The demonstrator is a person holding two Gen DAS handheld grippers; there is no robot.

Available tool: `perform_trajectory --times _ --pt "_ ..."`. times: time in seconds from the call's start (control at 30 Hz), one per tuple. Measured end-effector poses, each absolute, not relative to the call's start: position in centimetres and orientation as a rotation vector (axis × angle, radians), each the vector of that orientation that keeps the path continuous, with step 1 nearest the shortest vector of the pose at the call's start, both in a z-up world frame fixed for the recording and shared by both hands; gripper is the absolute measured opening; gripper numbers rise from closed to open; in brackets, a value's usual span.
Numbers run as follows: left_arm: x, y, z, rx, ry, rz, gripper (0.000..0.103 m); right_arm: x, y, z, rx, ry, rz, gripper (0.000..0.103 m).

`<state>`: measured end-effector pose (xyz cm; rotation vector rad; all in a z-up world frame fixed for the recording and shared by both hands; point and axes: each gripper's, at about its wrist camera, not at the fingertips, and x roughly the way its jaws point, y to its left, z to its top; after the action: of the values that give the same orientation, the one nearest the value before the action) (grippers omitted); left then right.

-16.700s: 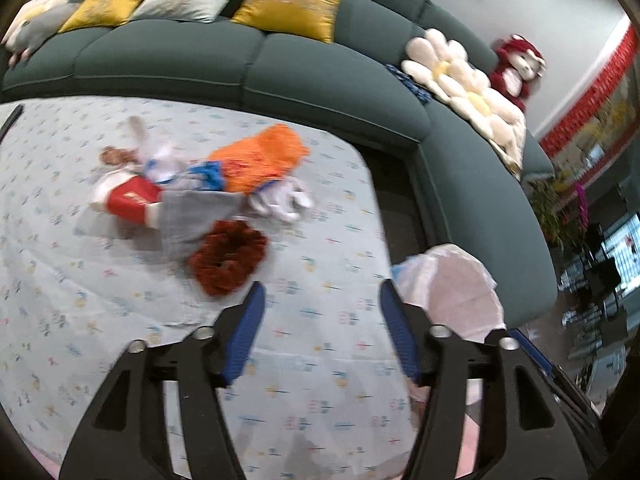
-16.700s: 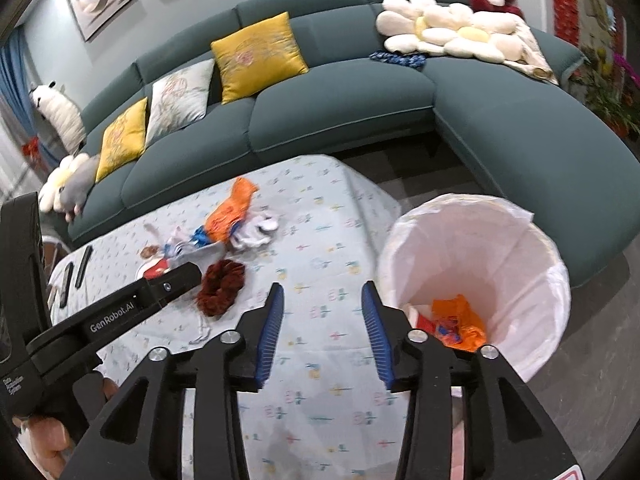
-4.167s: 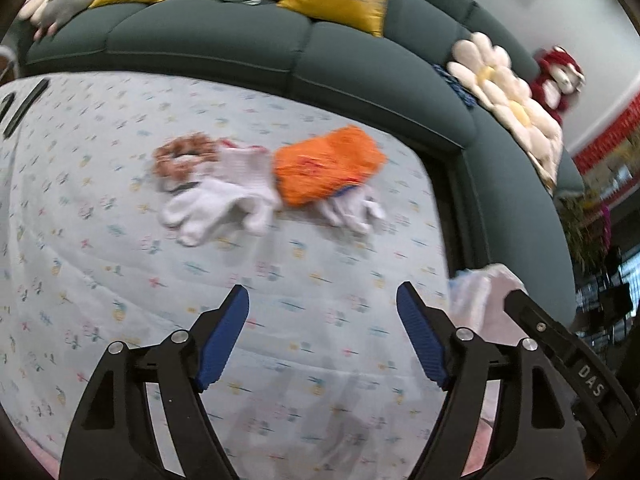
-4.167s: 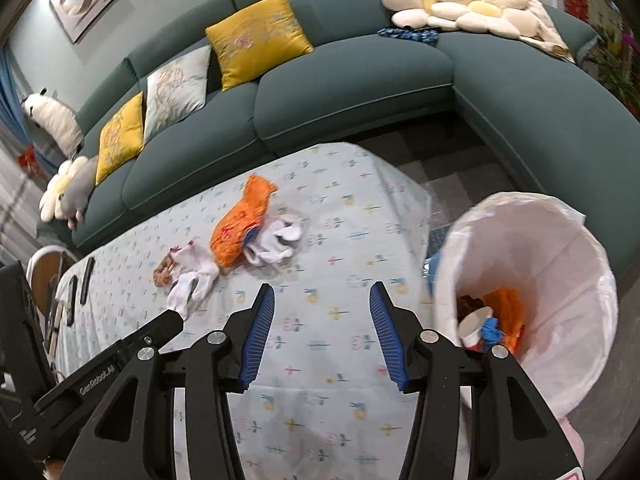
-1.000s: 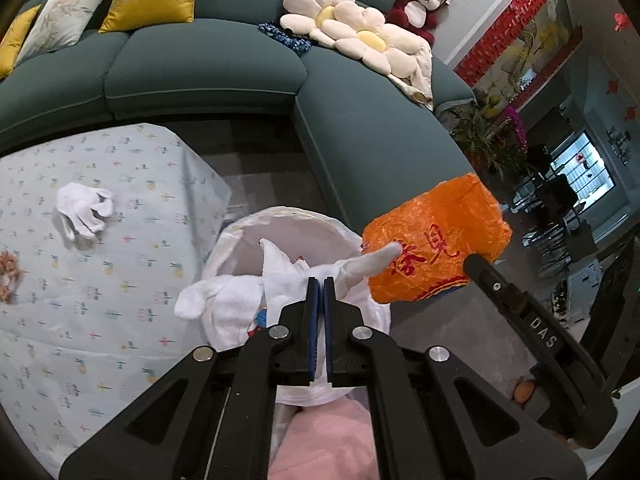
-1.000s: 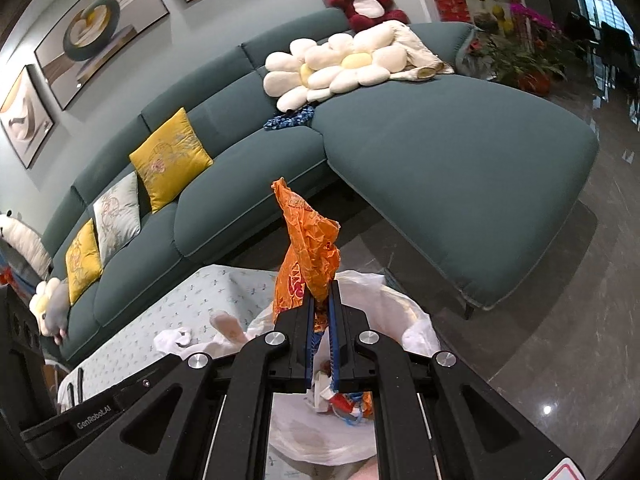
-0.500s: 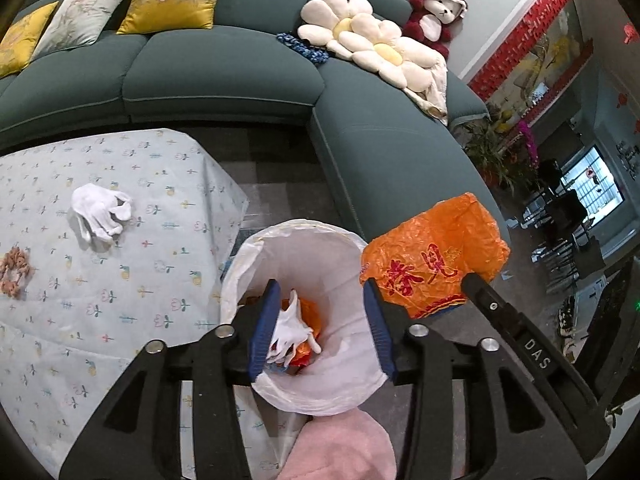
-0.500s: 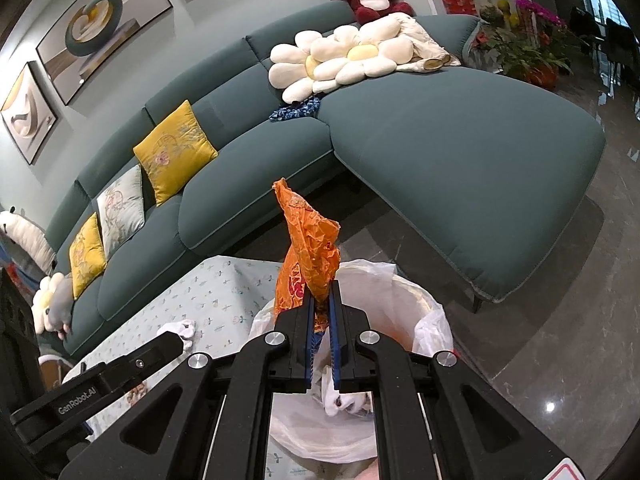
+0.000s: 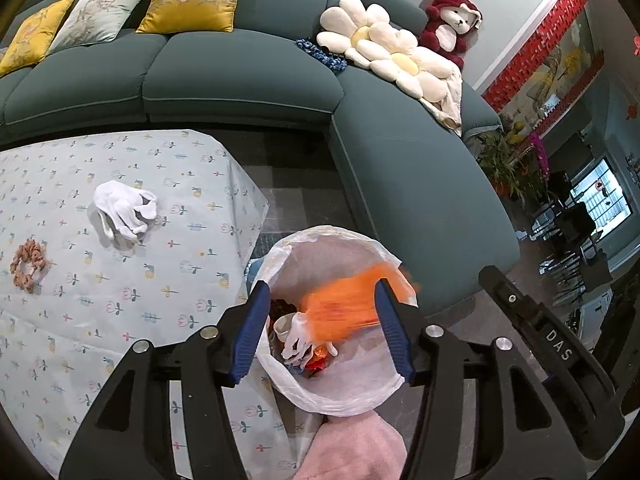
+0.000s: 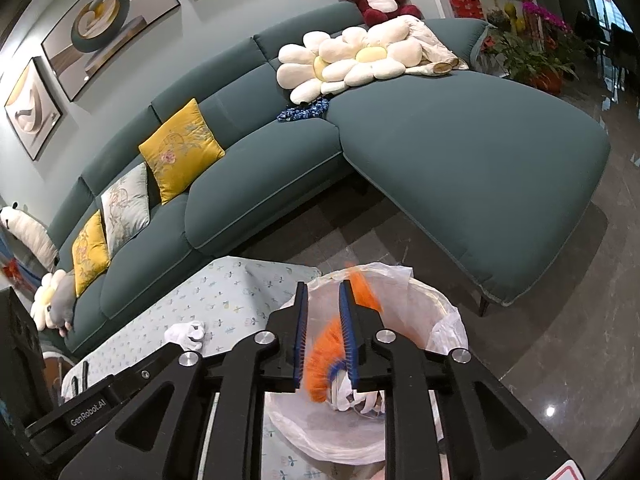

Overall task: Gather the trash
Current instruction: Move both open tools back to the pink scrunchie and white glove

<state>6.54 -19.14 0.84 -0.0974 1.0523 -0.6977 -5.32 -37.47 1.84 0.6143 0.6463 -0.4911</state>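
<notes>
A white-lined trash bin (image 9: 288,252) stands on the floor beside the table; it also shows in the right wrist view (image 10: 448,320). An orange wrapper (image 9: 344,312), motion-blurred, is dropping into it and shows between my right fingers (image 10: 324,354). My left gripper (image 9: 320,328) is open above the bin, with a white glove (image 9: 298,344) and other trash inside. My right gripper (image 10: 323,332) is open over the bin. A white glove (image 9: 124,208) and a brown scrunchie (image 9: 27,266) lie on the table (image 9: 160,300).
A dark green corner sofa (image 9: 240,80) with yellow cushions, flower cushions (image 9: 384,52) and a red plush bear (image 9: 452,24) wraps around behind the table. Glossy floor (image 10: 560,320) lies to the right of the bin. A pink cloth (image 9: 352,448) sits below the bin.
My right gripper opened and let go of the orange wrapper, which is falling into the bin. My left gripper opened wider after dropping the white glove into the bin.
</notes>
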Motion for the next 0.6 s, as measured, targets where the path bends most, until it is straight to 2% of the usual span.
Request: perform_trajectory --times 0.23,0.37,0.47,0.6 --pt "7.3 -17.5 0.5 -0.117 1.056 -0.663 0.052 -4.3 -36.4 2.3 0.598 0.651 -0.469 0.023" --pt "7.7 -16.5 0.5 -0.132 1.054 -0.642 0.053 -3.7 -35.6 2.4 0.584 0.660 -0.456 0.027" --pt "8.1 -15.5 0.4 -0.144 1.052 -0.620 0.059 -3.1 -34.6 2.3 0.574 0.669 -0.446 0.031" --pt "8.8 -13.9 0.1 -0.164 1.055 -0.588 0.060 -2.3 -33.4 2.3 0.559 0.680 -0.432 0.037"
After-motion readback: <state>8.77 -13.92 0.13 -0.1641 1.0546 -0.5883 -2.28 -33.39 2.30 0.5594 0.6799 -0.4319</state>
